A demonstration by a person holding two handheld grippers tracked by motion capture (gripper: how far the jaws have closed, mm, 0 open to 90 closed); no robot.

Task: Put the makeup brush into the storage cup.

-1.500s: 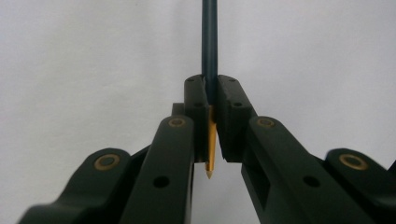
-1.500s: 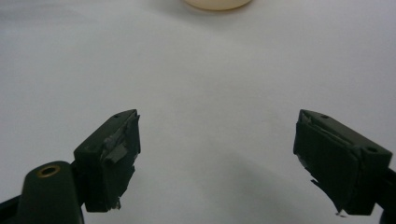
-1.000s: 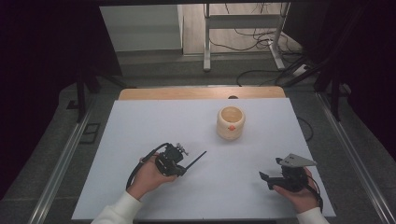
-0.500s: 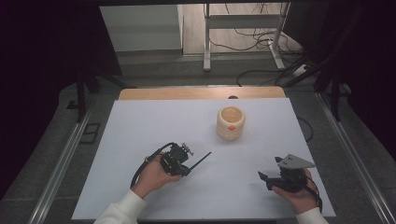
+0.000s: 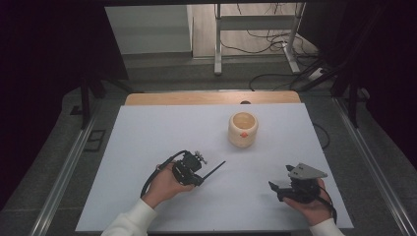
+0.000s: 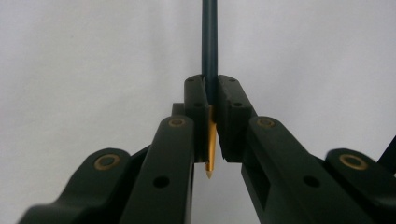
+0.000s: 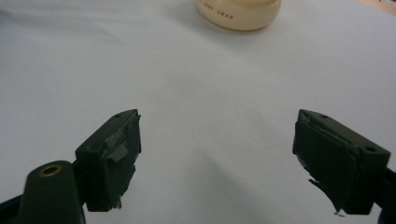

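A dark pen (image 6: 209,42) is pinched between the left gripper (image 6: 209,93) jaws (gold tip rearward), aimed ahead toward the cream cup (image 5: 243,129), presumably for dropping in; the right gripper (image 7: 217,158) is held spread, idle.

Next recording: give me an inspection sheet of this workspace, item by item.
Surface: white table top, wooden strip along its far edge.
Job's things: dark pencil with a gold-coloured point, clamped in the left gripper; cream cup upright, standing apart beyond both grippers.
Clutter: nothing seen.
Grippers: left gripper shut on the pencil, shaft pointing toward the cup; right gripper with jaws wide apart, holding nothing, low over the table.
Cables: one black cable loops from the left gripper; more lie on the floor behind the table.
Surroundings: grey floor, metal frame legs, dark sides.
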